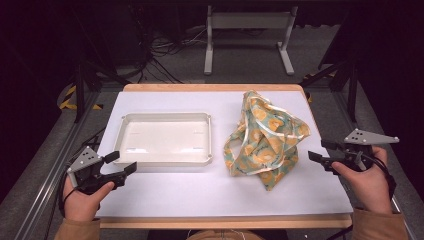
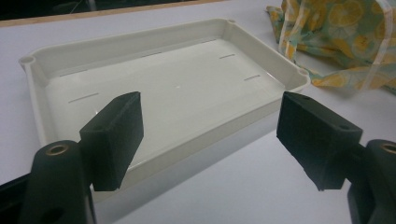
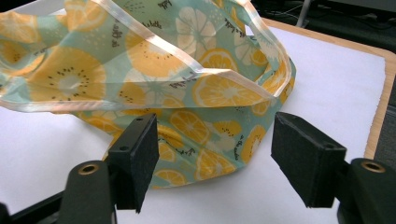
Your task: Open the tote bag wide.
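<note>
A crumpled cloth bag (image 1: 265,137) printed with orange citrus slices on green stands in a heap right of the table's middle; its pale trimmed rim (image 3: 154,44) looms close in the right gripper view. A shallow white tray (image 1: 127,125) lies empty to its left, and the left gripper view looks across its near rim (image 2: 205,140). My left gripper (image 1: 120,162) hovers open at the tray's near left corner, nothing between its jaws. My right gripper (image 1: 320,150) is open just right of the bag, apart from the fabric.
A white mat (image 1: 210,192) covers the wooden table (image 1: 225,221), with bare room along its front. A table frame (image 1: 247,30) and cables (image 1: 160,55) lie on the floor beyond the far edge. Metal rails (image 1: 45,175) run along both sides.
</note>
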Tool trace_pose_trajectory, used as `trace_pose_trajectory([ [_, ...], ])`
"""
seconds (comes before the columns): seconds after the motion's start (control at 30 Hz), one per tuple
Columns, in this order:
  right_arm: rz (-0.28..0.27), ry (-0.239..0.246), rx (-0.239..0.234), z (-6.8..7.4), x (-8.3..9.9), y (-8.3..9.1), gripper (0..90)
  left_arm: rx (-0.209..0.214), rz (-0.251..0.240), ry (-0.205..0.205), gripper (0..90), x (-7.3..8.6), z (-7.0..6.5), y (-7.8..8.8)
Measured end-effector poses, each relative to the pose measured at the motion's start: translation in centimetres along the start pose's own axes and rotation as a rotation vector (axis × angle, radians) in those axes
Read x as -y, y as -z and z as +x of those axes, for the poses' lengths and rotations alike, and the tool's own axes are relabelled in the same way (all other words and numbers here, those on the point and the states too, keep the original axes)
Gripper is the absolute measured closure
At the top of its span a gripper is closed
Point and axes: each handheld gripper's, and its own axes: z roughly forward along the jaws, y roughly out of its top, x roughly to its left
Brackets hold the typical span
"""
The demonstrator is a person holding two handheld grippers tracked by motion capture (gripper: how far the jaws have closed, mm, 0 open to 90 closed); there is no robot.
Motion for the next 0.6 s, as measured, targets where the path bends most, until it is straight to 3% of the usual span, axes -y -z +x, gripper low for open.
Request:
trace_pose_trajectory([
  [0.6, -0.044, 0.023, -0.039, 0.7, -0.64, 0.81, 38.6, 0.001, 0.013, 0.005, 22.8, -0.18, -0.14, 0.08],
])
